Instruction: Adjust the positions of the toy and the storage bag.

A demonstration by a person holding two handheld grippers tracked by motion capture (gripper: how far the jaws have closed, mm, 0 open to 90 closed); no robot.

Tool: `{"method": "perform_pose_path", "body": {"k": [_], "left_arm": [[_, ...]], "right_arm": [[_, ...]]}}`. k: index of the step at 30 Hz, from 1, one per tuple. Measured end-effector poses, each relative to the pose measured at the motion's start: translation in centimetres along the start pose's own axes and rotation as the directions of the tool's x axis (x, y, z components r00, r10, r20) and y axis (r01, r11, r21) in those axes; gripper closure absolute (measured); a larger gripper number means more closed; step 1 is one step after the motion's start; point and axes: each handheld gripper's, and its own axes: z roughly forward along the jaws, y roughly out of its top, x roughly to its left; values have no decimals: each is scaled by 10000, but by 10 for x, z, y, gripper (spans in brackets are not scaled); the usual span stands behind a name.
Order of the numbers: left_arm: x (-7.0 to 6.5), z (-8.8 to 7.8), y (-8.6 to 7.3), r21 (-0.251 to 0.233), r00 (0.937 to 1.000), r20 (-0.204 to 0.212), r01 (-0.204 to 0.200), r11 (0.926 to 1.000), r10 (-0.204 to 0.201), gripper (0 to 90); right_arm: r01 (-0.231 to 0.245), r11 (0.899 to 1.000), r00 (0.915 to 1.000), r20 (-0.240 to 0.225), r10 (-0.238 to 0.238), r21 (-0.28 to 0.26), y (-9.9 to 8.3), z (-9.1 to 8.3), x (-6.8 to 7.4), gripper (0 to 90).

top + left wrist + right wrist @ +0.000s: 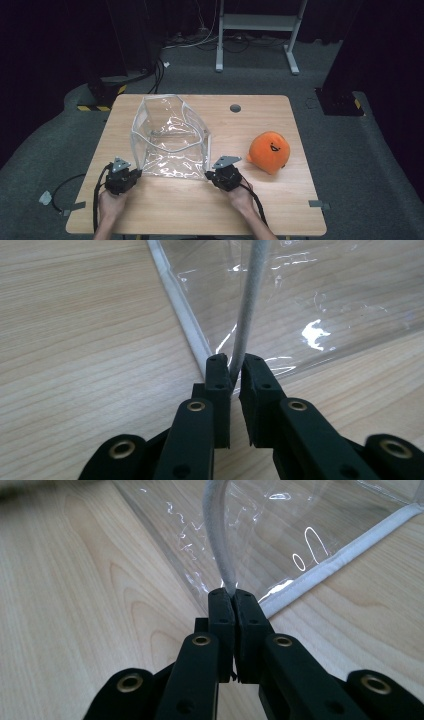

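basically the step in hand looks like handling the clear plastic bag by its two near corners, maybe to pull it toward the person or open it for the orange plush toy; next move calls for both hands moving together, level, so the thin film doesn't slip or twist. wooden table holds the bag left of centre, standing open, crinkly, glossy, with white piped edges; toy sits apart to its right. left gripper is clamped on the white edging at the bag's near left corner, right gripper clamped on the piping at the near right corner.
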Motion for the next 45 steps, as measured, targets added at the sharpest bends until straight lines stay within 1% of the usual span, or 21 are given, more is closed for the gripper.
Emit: {"method": "perform_pose_path", "body": {"k": [3,4,6,8,9,11,12,18,20,21,22,25,28,29,30,31,35,37,40,42,45], "left_arm": [[-5,-2,-3,199,9996,163,-221,9996,218,816],[-9,-3,-5,173,9996,233,-187,9997,183,817],[-11,-3,-6,189,9993,267,-265,9995,260,816],[-19,-3,-10,145,9987,404,-332,9993,326,813],[-19,-3,-10,145,9987,404,-332,9993,326,812],[-24,-3,-12,135,9984,478,-311,9994,304,812],[-25,-3,-13,208,9978,502,-435,9988,424,812],[-32,-4,-15,216,9971,674,-381,9990,366,812],[-33,-5,-16,282,9962,755,-453,9986,431,811],[-35,-5,-17,240,9964,770,-374,9990,355,809],[-35,-6,-17,349,9956,798,-524,9980,495,809],[-41,-5,-19,296,9953,859,-468,9985,441,807],[-43,-5,-19,257,9950,880,-489,9985,464,805],[-45,-5,-20,326,9942,933,-575,9978,542,805],[-45,-5,-20,459,9928,960,-758,9961,711,805],[-46,-5,-21,345,9938,945,-619,9975,584,805],[-49,-5,-22,290,9939,990,-525,9982,494,804],[-49,-5,-22,367,9933,1015,-585,9976,545,804],[-51,-5,-23,278,9935,1042,-485,9984,453,803],[-53,-6,-23,391,9927,1065,-614,9973,569,803],[-55,-5,-24,356,9925,1091,-593,9976,551,802]], "right_arm": [[-22,10000,10000,-1,22,-37,-9,-9,0,877],[-1,10000,10000,7,1,-61,-11,-11,0,877],[-27,10000,10000,40,27,-47,-12,-13,0,877],[-63,9999,9998,175,65,-126,-18,-19,-1,877],[-63,9999,9998,175,65,-126,-18,-19,-1,877],[-135,9998,9997,203,139,-177,-21,-21,-2,877],[-185,9996,9995,271,191,-198,-24,-24,-3,877],[-121,9998,9993,346,127,-178,-29,-31,-1,877],[-172,9997,9993,343,178,-165,-32,-34,-1,877],[-228,9995,9992,315,235,-234,-35,-36,-2,875],[-228,9995,9992,315,235,-234,-35,-36,-2,875],[-309,9992,9990,318,318,-271,-39,-40,-3,875],[-347,9989,9988,327,357,-301,-42,-43,-3,875],[-359,9988,9988,318,370,-327,-43,-44,-4,875],[-382,9987,9987,322,393,-331,-43,-44,-4,875],[-415,9986,9986,323,426,-323,-44,-46,-4,875],[-391,9988,9987,322,401,-308,-46,-48,-5,874],[-384,9987,9987,324,394,-329,-48,-49,-5,874],[-392,9986,9988,295,403,-366,-49,-50,-5,875],[-417,9984,9988,257,427,-372,-51,-52,-6,874],[-406,9986,9987,284,416,-336,-52,-54,-5,874]]}}
